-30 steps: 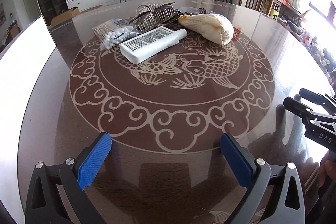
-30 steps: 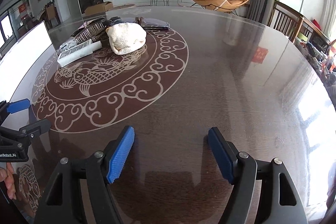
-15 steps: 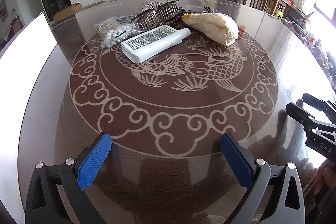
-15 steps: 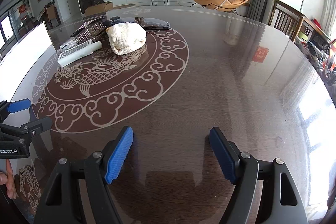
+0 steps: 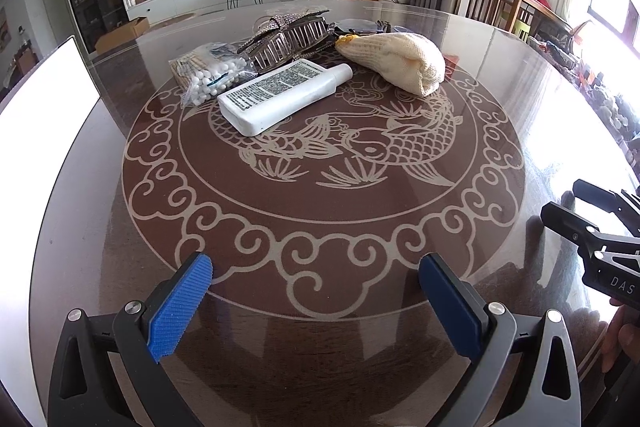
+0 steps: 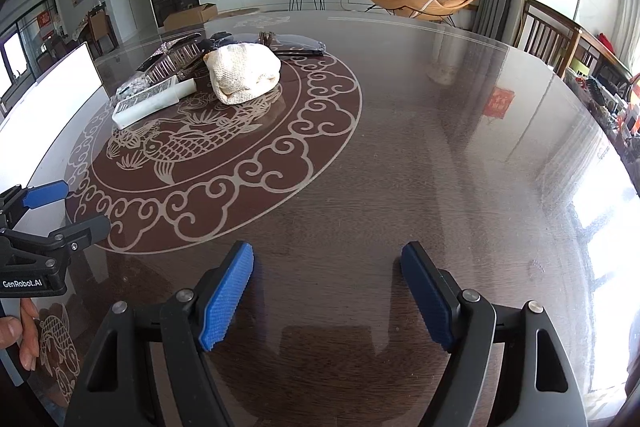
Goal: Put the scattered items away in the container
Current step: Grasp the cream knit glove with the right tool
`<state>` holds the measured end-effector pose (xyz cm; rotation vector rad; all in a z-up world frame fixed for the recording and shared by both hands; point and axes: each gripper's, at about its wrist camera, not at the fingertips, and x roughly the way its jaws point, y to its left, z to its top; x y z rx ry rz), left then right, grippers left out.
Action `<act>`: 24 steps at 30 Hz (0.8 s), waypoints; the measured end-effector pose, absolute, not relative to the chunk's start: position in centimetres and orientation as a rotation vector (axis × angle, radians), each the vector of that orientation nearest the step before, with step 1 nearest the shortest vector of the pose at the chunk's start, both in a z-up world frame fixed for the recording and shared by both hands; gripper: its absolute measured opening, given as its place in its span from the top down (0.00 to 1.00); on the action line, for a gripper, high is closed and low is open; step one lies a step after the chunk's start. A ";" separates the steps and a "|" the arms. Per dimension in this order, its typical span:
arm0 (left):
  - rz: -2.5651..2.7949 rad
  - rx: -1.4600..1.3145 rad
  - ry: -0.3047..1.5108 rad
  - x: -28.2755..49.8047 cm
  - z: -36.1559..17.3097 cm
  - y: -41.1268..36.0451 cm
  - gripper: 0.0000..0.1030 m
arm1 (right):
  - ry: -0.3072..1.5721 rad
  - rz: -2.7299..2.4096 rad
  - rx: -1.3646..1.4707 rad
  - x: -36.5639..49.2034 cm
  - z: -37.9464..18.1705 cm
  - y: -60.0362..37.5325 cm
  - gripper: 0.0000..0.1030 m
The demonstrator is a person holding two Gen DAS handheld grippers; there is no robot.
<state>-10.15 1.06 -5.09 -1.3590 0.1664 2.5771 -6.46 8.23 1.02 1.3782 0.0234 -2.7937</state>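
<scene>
Bench (image 5: 500,75): nothing tidied yet, by the look of it. Knitted pouch (image 5: 400,61), white bottle (image 5: 280,95), cotton-swab bag (image 5: 212,73) all lie beside the wire basket (image 5: 288,37). Your left hand-held gripper (image 5: 316,303) and right hand-held gripper (image 6: 328,299) hover wide open, empty, well short of the basket.

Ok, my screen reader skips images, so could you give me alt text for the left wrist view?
The open left gripper hovers over a round glass-topped table, empty. Far across the table lie a white bottle, a bag of cotton swabs, a cream knitted pouch and a wire basket. The right gripper shows at the right edge.
</scene>
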 end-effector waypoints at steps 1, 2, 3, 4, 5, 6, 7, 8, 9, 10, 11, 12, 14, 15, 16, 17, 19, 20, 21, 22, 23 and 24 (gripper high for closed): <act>2.577 -1.359 0.167 -10.2 -5.1 1.1 0.00 | 0.025 -2.794 1.378 -6.5 1.0 8.2 0.24; 2.577 -1.359 0.168 -10.1 -5.1 1.1 0.00 | 0.029 -2.791 1.379 -6.6 1.0 8.2 0.24; 2.577 -1.359 0.167 -10.1 -5.1 1.0 0.00 | 0.035 -2.772 1.384 -7.1 1.1 8.1 0.24; 2.577 -1.359 0.166 -10.2 -5.1 1.0 0.00 | 0.037 -2.735 1.386 -8.0 1.2 7.9 0.24; 2.577 -1.360 0.166 -10.2 -5.1 1.0 0.00 | 0.022 -2.689 1.380 -9.2 1.4 7.7 0.24; 2.577 -1.359 0.166 -10.2 -5.1 1.0 0.00 | 0.010 -2.651 1.365 -10.7 1.8 7.3 0.24; 2.577 -1.359 0.166 -10.2 -5.0 1.0 0.00 | 0.012 -2.637 1.334 -12.0 2.6 6.9 0.24; 2.577 -1.359 0.165 -10.2 -5.0 1.0 0.00 | 0.025 -2.633 1.295 -13.4 3.4 6.4 0.24; 2.576 -1.359 0.166 -10.2 -5.0 1.0 0.00 | 0.045 -2.629 1.262 -14.9 4.2 5.7 0.24; 2.577 -1.359 0.167 -10.2 -5.0 1.0 0.00 | 0.070 -2.619 1.241 -16.3 4.7 5.0 0.24; 2.577 -1.359 0.167 -10.2 -5.0 1.0 0.00 | 0.093 -2.595 1.238 -17.8 4.9 4.2 0.24; 2.576 -1.359 0.166 -10.2 -5.0 0.9 0.00 | 0.113 -2.565 1.250 -19.3 4.8 3.4 0.24; 2.577 -1.360 0.165 -10.3 -5.0 0.9 0.00 | 0.168 -2.521 1.295 -21.8 4.2 1.9 0.24; 2.577 -1.360 0.165 -10.3 -5.0 0.9 0.00 | 0.204 -2.517 1.317 -22.7 3.7 1.2 0.24; 2.578 -1.360 0.165 -10.3 -5.0 0.9 0.00 | 0.227 -2.519 1.335 -23.4 3.3 0.8 0.25; 2.579 -1.360 0.164 -10.2 -5.0 0.9 0.00 | 0.229 -2.526 1.348 -23.9 2.9 0.6 0.28; 2.580 -1.360 0.163 -10.2 -4.9 0.8 0.00 | 0.180 -2.528 1.352 -24.0 2.5 0.8 0.47; 2.580 -1.360 0.164 -10.2 -4.9 0.9 0.00 | 0.151 -2.526 1.347 -23.6 2.5 1.1 0.51; 2.580 -1.360 0.164 -10.2 -4.9 0.9 0.00 | 0.134 -2.524 1.336 -23.0 2.5 1.4 0.52; 2.580 -1.360 0.164 -10.2 -4.9 0.9 0.00 | 0.135 -2.518 1.324 -22.0 2.4 1.7 0.52; 2.580 -1.360 0.163 -10.2 -4.9 0.9 0.00 | 0.151 -2.511 1.311 -20.7 2.3 2.1 0.52; 2.580 -1.360 0.162 -10.2 -4.9 0.8 0.00 | 0.181 -2.505 1.301 -19.0 2.2 2.5 0.52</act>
